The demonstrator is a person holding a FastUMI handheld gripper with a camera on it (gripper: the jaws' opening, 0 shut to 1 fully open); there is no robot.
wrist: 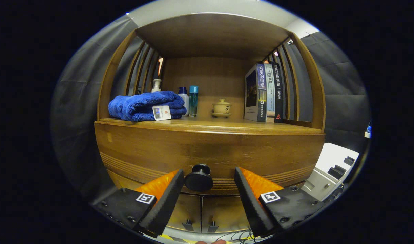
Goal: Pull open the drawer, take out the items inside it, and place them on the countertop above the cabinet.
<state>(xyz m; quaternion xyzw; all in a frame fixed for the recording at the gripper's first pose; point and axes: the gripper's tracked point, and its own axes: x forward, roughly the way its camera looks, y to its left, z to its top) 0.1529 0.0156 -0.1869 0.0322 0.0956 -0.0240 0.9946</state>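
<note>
A wooden cabinet faces me, its drawer front [207, 150] closed under the countertop [227, 124]. A round black knob [199, 178] sticks out of the drawer's lower middle. My gripper [208, 178] is open, its fingertips on either side of the knob; the left fingertip [176, 184] lies close beside the knob, and the right fingertip [242, 184] stands well off it. Whatever the drawer holds is hidden.
On the countertop lie a folded blue towel [144, 105] with a tag, a pump bottle [156, 85], two small bottles [189, 100], a lidded ceramic cup [222, 108] and three upright books [266, 93]. Two lower doors [202, 211] sit under the drawer. White equipment [332, 171] stands at right.
</note>
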